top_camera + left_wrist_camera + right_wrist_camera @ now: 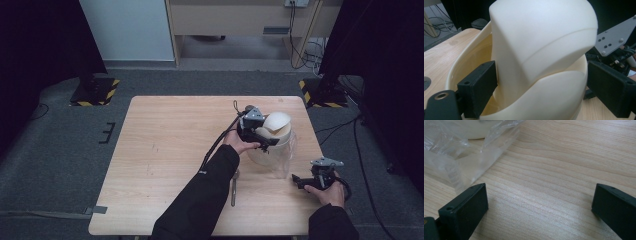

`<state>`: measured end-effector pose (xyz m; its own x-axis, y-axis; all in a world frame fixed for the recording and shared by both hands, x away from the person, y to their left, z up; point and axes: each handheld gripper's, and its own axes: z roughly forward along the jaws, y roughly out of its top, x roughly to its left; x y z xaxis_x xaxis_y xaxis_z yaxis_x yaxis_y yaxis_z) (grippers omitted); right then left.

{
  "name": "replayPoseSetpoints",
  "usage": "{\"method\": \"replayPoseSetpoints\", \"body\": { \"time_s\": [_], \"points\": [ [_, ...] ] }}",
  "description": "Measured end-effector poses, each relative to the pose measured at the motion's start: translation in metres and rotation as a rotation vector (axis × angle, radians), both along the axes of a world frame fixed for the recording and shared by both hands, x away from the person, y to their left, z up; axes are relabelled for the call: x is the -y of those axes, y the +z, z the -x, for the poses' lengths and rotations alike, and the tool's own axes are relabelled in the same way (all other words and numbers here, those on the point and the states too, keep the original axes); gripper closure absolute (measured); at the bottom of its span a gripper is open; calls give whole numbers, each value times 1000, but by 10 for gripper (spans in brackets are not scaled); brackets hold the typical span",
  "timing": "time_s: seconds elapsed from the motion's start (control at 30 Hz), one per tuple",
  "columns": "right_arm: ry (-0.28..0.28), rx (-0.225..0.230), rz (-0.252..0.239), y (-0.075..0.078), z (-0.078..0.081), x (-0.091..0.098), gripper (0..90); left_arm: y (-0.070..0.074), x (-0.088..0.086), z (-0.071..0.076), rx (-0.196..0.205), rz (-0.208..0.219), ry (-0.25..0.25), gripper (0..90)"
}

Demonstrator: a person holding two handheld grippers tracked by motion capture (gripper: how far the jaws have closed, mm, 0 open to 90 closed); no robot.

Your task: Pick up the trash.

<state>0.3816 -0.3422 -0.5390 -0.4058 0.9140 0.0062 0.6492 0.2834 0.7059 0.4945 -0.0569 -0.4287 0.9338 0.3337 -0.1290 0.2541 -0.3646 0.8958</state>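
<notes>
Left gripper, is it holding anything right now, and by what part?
Nothing is clamped. The left gripper is open, its jaws either side of the cream scoop standing in the cream bowl.

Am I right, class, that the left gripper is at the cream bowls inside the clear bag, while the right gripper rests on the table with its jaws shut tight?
Not quite. The right gripper has its jaws wide apart, with bare table between them, as the right gripper view shows. The rest stands: the left gripper is at the cream bowls in the clear bag.
</notes>
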Motion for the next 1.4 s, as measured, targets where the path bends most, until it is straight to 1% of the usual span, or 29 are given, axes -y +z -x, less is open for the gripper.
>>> {"method": "replayPoseSetpoints", "body": {
  "time_s": [0.03, 0.13, 0.17, 0.23, 0.3, 0.33, 0.37, 0.4, 0.43, 0.47, 0.5, 0.53, 0.6, 0.7, 0.77, 0.87, 0.9, 0.93, 0.97, 1.0, 1.03, 1.07, 1.2, 1.23, 1.27, 1.3, 1.33, 1.37, 1.4],
  "points": [
    [-1, -1, -1, 0, 0, 0, 9, 1, 0, 1, -2, 2, 1, 115],
    [-1, 0, 0, 0, 0, 0, 9, 7, -5, 3, 13, 17, 4, 144],
    [-1, 0, 0, 0, 0, 0, 9, 7, -5, 3, 13, 17, 4, 147],
    [-1, 0, -1, 0, 0, 0, 9, 11, -11, 6, 24, 22, 16, 150],
    [0, 0, 0, 0, 0, 0, 8, 17, -19, 9, 41, 18, 34, 152],
    [-1, 0, -1, 0, 0, 0, 9, 22, -31, 13, 58, 19, 63, 155],
    [-1, 0, -1, 0, 0, 0, 9, 22, -31, 13, 58, 19, 63, 160],
    [0, 0, 0, 0, 0, 0, 9, 28, -45, 18, 69, 27, 95, 161],
    [0, 0, 0, 0, 0, 0, 9, 28, -45, 18, 69, 27, 95, 164],
    [-1, 0, -1, 0, 0, 0, 8, 33, -60, 24, 81, 29, 129, 168],
    [-1, 0, -1, 0, 0, 0, 8, 33, -60, 24, 81, 29, 129, 173],
    [-1, 0, 0, 0, 0, 0, 8, 36, -69, 28, 80, 31, 148, 190],
    [-1, 0, 0, 0, 0, 0, 8, 38, -85, 37, 87, 14, 191, 207],
    [-1, 1, 0, 0, 0, 0, 8, 36, -105, 54, 84, -5, 244, 227],
    [-1, 0, 0, 0, 0, 0, 8, 31, -116, 66, 89, -26, 270, 229],
    [-10, 2, -2, 0, 0, -1, 8, 18, -127, 85, 84, -47, 296, 251],
    [-12, 2, -3, 0, 0, -2, 8, 6, -130, 96, 64, -51, 309, 265],
    [-12, 2, -3, 0, 0, -2, 9, 0, -131, 100, 60, -65, 316, 267],
    [-12, 2, -3, 0, 0, -2, 9, 0, -131, 100, 60, -65, 316, 272],
    [-14, -3, -5, 0, 1, -2, 9, -14, -128, 107, 55, -96, 327, 282],
    [-14, -3, -5, 0, 1, -2, 9, -14, -128, 107, 55, -96, 327, 294],
    [-10, 1, -2, 0, 1, -2, 9, -28, -124, 112, 26, -109, 339, 304],
    [-7, 3, -1, 0, 1, -3, 9, -53, -112, 121, -8, -174, 359, 342],
    [-7, 3, -1, 0, 1, -3, 9, -53, -112, 121, -8, -174, 359, 345],
    [-8, 2, -2, 0, 2, -3, 9, -64, -105, 126, -28, -199, 370, 353],
    [-8, 2, -2, 0, 2, -3, 9, -64, -105, 126, -28, -199, 370, 357],
    [-11, 1, -3, 0, 2, -4, 9, -74, -100, 130, -50, -216, 380, 365],
    [-11, 1, -3, 0, 2, -4, 9, -74, -100, 130, -50, -216, 380, 373],
    [-11, 1, -2, 0, 2, -4, 9, -83, -96, 133, -83, -220, 392, 374]
  ]
}}
